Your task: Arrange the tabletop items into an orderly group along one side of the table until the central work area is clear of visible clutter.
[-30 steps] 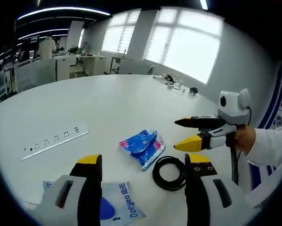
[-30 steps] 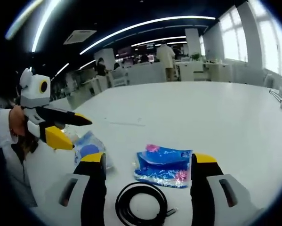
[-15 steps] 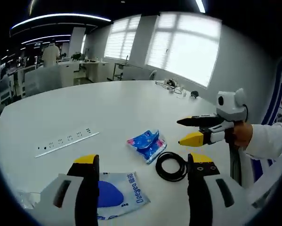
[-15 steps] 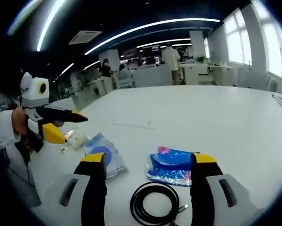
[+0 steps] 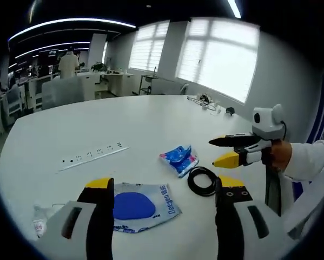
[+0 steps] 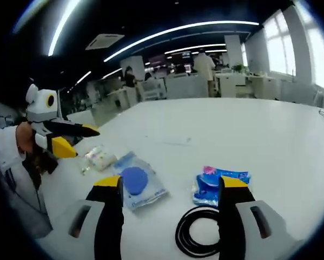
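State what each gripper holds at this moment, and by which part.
Nothing is held. The left gripper and right gripper are both open with nothing between their jaws; the black cable coil and pouches lie on the white table.

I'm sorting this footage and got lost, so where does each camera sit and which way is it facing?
Left gripper view: rides the left hand-held gripper, facing windows across the white table; right hand-held gripper and a sleeved hand enter.
Right gripper view: rides the right hand-held gripper, facing the office; left hand-held gripper enters.
Shared: black cable coil, blue packet, blue-disc pouch.
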